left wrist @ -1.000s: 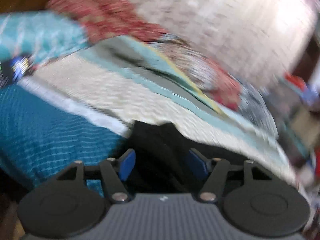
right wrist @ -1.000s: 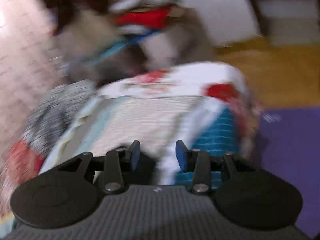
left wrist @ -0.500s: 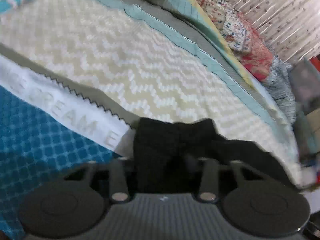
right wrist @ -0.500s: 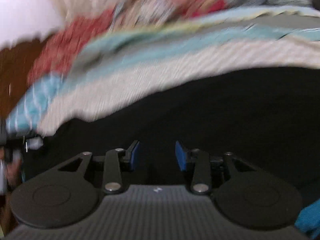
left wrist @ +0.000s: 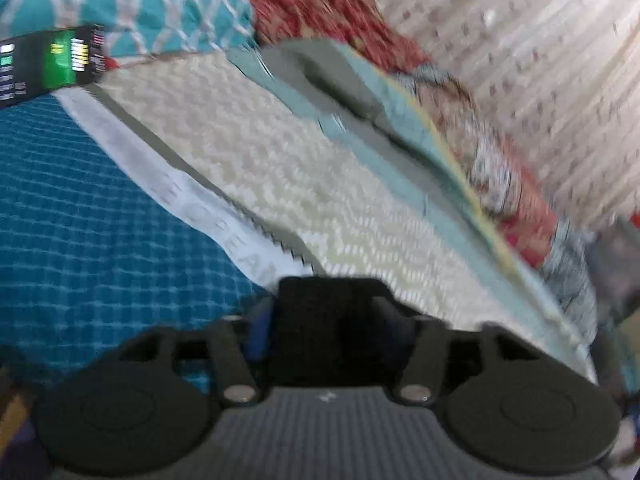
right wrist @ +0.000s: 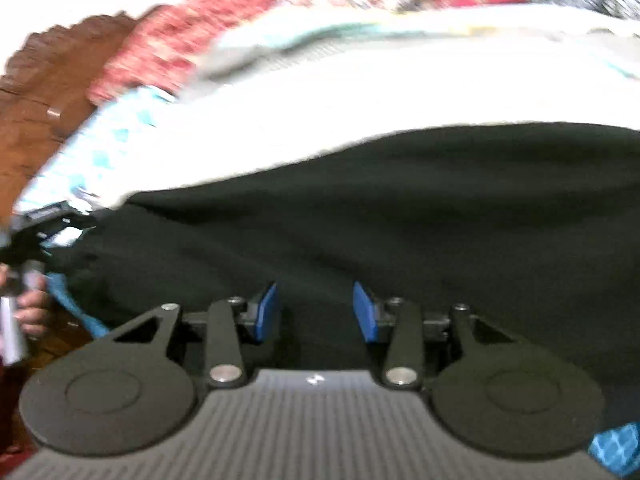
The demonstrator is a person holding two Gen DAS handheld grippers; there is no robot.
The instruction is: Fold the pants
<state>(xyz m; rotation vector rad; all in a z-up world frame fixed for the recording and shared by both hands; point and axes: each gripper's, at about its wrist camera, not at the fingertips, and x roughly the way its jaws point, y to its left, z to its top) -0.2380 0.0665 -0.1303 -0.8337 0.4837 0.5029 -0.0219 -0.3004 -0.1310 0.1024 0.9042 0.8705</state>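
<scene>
Up close, the left gripper (left wrist: 328,332) is seen with its blue-padded jaws opening, a bunched flap of the black pants (left wrist: 328,304) lying between them; blur hides whether the pads press on the cloth. The right gripper (right wrist: 316,312) is also opening, its flat blue pads (right wrist: 266,312) set apart over the dark fabric without closing on it. Each tool is built of matte black linkage arms with round discs and steel pivot pins above a ribbed grey body. In the right wrist view the pants (right wrist: 380,220) are spread wide and smooth across the bed, a soft, matte black knit with shallow creases and a curved upper edge. Beneath them lies a patchwork bedspread (left wrist: 280,168): a cream panel of raised chevron texture, a white band (left wrist: 208,204) with faint grey lettering and a zigzag-stitched edge, and a deep teal grid-patterned section (left wrist: 80,220). Beyond, grey and pale aqua folds (left wrist: 360,92) are rumpled beside a red floral quilt (left wrist: 320,0). A turquoise pillow with a white lattice print (left wrist: 120,4) sits at the far end, and a dark box with green labels (left wrist: 48,64) rests against it. At the left edge of the right wrist view, the person's hand (right wrist: 30,312) grips the other tool's handle, with carved brown wood (right wrist: 48,92) behind.
</scene>
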